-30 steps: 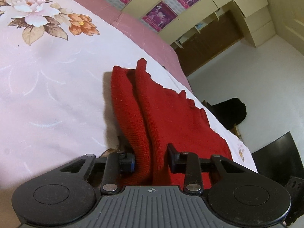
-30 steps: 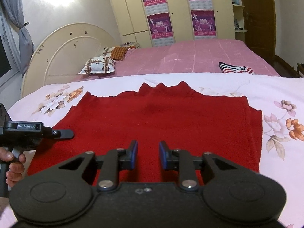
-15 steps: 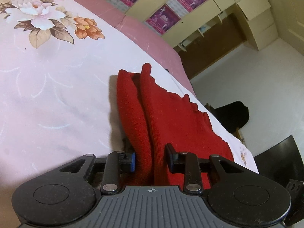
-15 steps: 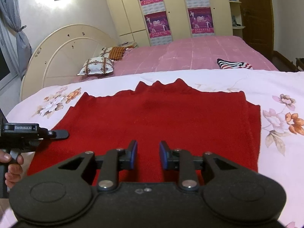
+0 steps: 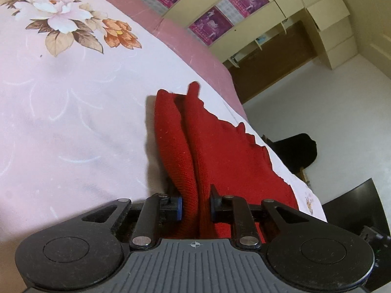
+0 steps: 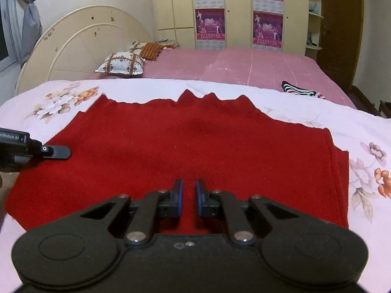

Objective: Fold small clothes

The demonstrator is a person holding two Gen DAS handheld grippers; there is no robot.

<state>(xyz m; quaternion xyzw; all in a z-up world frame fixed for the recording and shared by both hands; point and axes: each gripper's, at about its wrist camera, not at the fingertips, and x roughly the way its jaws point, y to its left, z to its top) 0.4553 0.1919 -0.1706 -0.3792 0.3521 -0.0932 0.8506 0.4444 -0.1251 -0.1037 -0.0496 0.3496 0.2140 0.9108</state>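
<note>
Two patterned pillows (image 6: 122, 62) are sitting by my cream headboard (image 6: 73, 46), purple posters (image 6: 267, 28) are hanging on the wardrobe, something striped (image 6: 299, 90) is lying on the pink bedspread (image 6: 244, 66).

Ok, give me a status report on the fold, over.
Left gripper shut on red sweater's side edge. Right gripper open, empty, over its near hem. Sweater flat on floral sheet. Nothing in the way.

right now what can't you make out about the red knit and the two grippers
- Left wrist view: the red knit garment bunches between the left hand-held gripper fingers; how many layers are pinched is hidden by the folds.
- Right wrist view: the right hand-held gripper body covers the garment's near hem; whether its fingertips touch the knit is unclear.
- The striped item is too small to identify.
</note>
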